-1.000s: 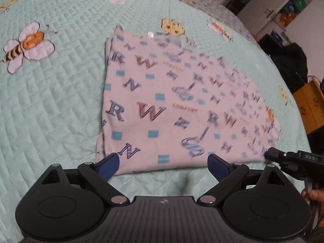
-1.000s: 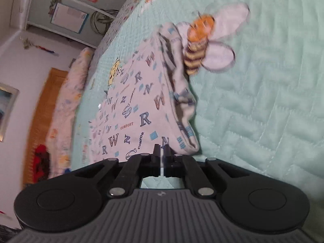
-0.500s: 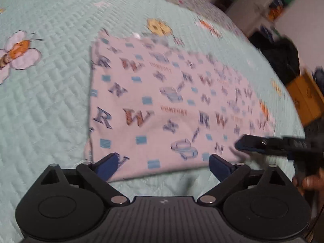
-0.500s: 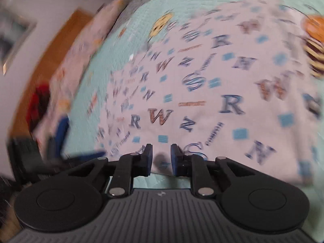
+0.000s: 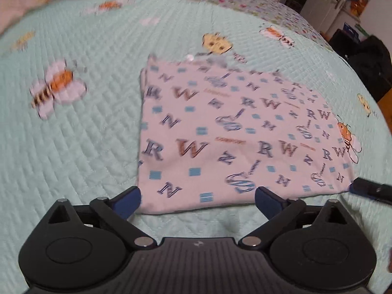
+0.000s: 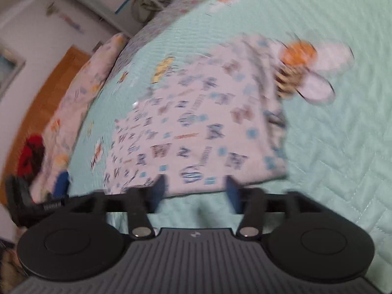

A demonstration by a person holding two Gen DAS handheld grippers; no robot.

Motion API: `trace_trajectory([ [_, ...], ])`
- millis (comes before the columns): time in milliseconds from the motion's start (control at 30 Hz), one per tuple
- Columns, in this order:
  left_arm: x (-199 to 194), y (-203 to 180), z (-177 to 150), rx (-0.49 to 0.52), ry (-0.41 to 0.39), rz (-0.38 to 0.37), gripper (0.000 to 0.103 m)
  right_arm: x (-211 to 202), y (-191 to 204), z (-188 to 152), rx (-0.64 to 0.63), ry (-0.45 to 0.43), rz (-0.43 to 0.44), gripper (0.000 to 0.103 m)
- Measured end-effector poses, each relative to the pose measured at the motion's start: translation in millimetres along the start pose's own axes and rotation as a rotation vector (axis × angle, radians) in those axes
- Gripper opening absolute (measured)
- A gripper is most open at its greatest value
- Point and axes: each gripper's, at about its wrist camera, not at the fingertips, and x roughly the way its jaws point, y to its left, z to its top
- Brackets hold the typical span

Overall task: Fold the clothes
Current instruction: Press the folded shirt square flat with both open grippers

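Note:
A folded white garment (image 5: 232,134) printed with blue and brown letters lies flat on the mint quilted bedspread (image 5: 73,159). My left gripper (image 5: 198,197) hovers at its near edge, jaws wide and still opening, pads clear of the cloth. The tip of my right gripper (image 5: 370,189) shows at the garment's near right corner. In the blurred right wrist view the garment (image 6: 196,132) lies just beyond my right gripper (image 6: 195,187), whose jaws are opening with nothing held between them. A blue fingertip (image 6: 61,180) of the left gripper shows at the far left.
Bee patches (image 5: 56,85) decorate the bedspread. A patterned pillow (image 6: 80,90) and a wooden headboard (image 6: 49,80) are at the bed's head. A white cabinet (image 5: 328,2) and a dark bag (image 5: 367,66) stand past the bed's right edge.
My right gripper was shut on the garment's edge a second ago; it has let go, swung round and opened. The garment now lies flat. The left gripper rose a little.

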Motion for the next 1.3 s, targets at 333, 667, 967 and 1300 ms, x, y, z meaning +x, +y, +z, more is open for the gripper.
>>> trace_trajectory([
  [333,-43,-39,13,0.013,-0.069,0.117,0.102,-54,56,21,-0.169,0.05,-0.362,0.094],
  [667,-72,-55,20,0.054,-0.119,0.172,0.102,-66,75,15,-0.22,0.09,-0.403,0.094],
  [967,-73,-68,26,0.105,-0.112,0.26,0.102,-46,79,14,-0.229,0.198,-0.412,0.094],
  [1300,-64,-65,28,0.084,-0.089,0.247,0.102,-25,88,15,-0.249,0.245,-0.421,0.094],
])
